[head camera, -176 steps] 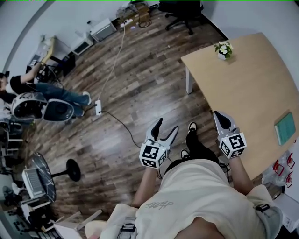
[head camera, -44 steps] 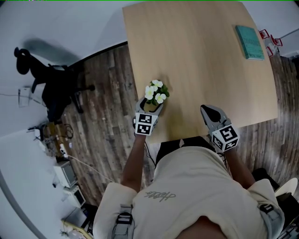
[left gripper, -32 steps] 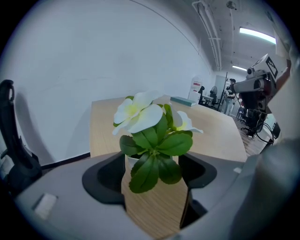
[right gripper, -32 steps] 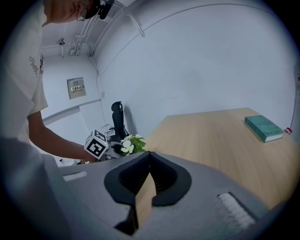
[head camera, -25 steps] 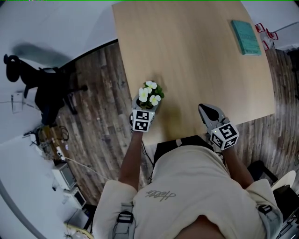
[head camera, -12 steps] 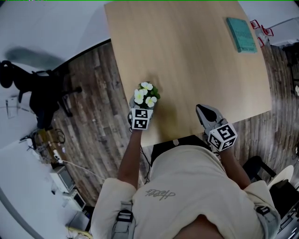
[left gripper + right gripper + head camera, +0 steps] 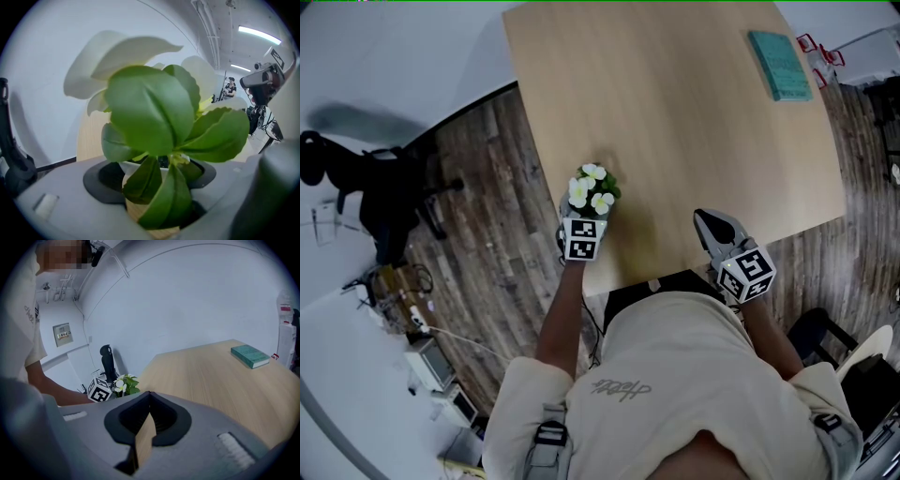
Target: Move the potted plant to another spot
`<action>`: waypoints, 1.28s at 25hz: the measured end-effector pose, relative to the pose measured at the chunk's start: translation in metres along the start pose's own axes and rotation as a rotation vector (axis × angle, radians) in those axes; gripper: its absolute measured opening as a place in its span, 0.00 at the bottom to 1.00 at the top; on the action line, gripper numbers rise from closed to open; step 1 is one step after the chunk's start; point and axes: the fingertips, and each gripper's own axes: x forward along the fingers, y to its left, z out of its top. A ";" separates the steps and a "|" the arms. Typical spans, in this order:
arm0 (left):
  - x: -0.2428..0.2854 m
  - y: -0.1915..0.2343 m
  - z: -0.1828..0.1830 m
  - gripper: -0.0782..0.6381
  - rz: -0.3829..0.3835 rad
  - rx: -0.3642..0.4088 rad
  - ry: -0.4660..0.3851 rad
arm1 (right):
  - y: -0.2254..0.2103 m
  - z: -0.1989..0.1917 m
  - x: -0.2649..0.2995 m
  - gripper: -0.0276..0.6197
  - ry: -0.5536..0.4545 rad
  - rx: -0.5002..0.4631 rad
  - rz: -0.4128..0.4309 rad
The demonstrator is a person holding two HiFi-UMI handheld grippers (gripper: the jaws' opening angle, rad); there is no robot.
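Potted plant (image 7: 592,190): left tongs (image 7: 583,216) gripping its pot for carrying, perhaps lifting off near-left counter (image 7: 675,122); right tongs (image 7: 711,225) idling, pressed together, empty.

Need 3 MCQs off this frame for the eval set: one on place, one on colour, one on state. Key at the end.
1. Where on the table does the teal book lie?
A) near left corner
B) middle
C) by the far right edge

2. What colour are the potted plant's flowers?
A) red
B) white
C) purple

3. What is the left tool doing?
A) shut on the potted plant
B) open above it
C) shut, empty

Key:
1 C: the head view shows it close to the far right edge, well away from the plant.
2 B: white petals sit over green leaves in the head view.
3 A: the left gripper view shows the pot between the jaws.
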 end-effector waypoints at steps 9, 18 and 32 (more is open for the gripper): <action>-0.030 -0.004 0.017 0.62 -0.014 0.002 -0.026 | 0.006 0.007 0.006 0.05 -0.037 -0.008 0.022; -0.084 -0.002 0.038 0.62 0.043 -0.025 -0.061 | 0.033 0.023 0.006 0.05 -0.106 -0.099 0.060; -0.113 -0.025 0.058 0.62 0.003 0.001 -0.104 | 0.041 0.024 -0.016 0.05 -0.183 -0.149 -0.011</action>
